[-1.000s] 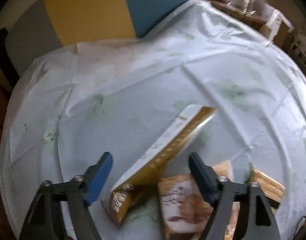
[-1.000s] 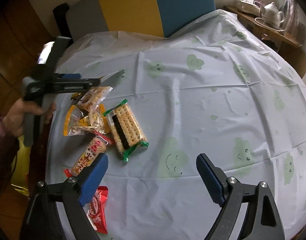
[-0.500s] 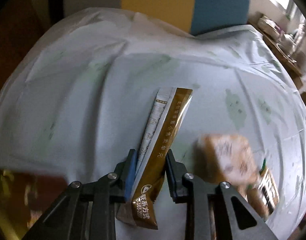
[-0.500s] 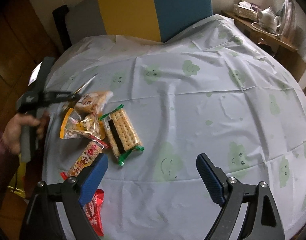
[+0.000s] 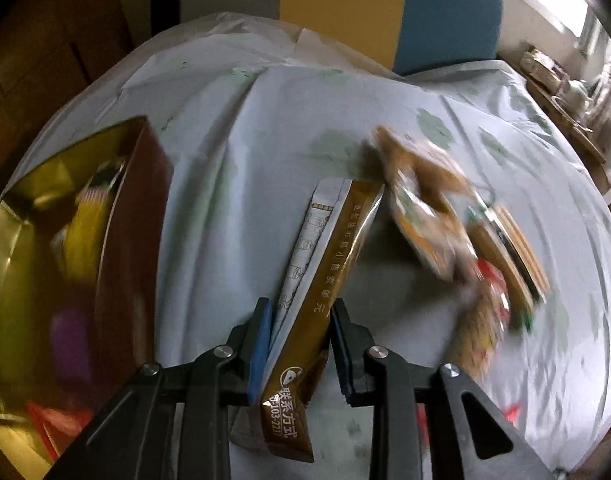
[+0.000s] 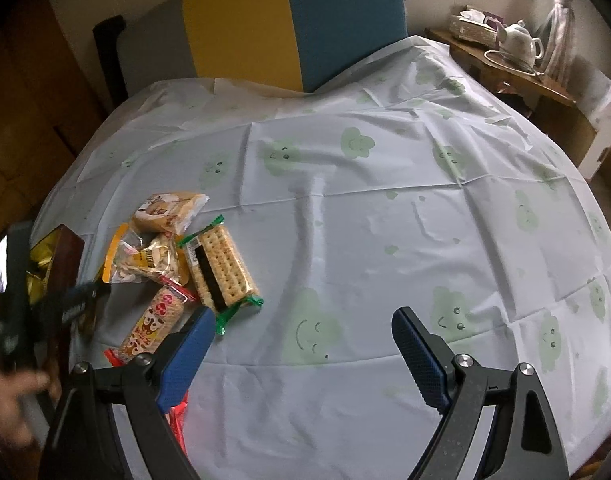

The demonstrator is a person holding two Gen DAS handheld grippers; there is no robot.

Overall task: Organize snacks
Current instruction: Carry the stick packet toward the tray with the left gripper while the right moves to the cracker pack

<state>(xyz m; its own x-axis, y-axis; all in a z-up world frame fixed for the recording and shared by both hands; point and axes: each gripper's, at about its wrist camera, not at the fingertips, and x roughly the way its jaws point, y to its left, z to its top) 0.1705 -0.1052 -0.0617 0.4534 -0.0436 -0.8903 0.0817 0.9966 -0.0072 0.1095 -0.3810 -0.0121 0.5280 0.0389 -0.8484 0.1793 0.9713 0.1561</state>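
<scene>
Snacks sit in two places: one long gold-brown foil sachet with a white printed back (image 5: pixel 333 264) is pinched between the blue pads of the left gripper (image 5: pixel 299 350), and the rest lie in a heap on the cloth. In the left wrist view the sachet runs from the lower middle of the frame, below the pads, up and to the right, with its far end held above the pale blue tablecloth printed with green smiling clouds (image 5: pixel 233 200). At the left edge of that frame stands an open box with a gold inner lining and a dark red outer wall (image 5: pixel 105 240); blurred yellow, purple and red packets lie inside it. To the right of the sachet the heap is smeared by blur.

The right gripper (image 6: pixel 303 354) has its jaws spread wide with nothing between them, low in its frame above bare cloth. Up and to the left of it lies a clear pack of square crackers with green ends (image 6: pixel 221 270), touching a long red-and-cream biscuit wrapper (image 6: pixel 153 326), an orange-edged clear bag (image 6: pixel 145 260) and a tan pouch (image 6: pixel 167 210). At the far left a hand (image 6: pixel 13 396) holds the left gripper, blurred. A white teapot (image 6: pixel 519 42) stands on a wooden shelf at the upper right.
</scene>
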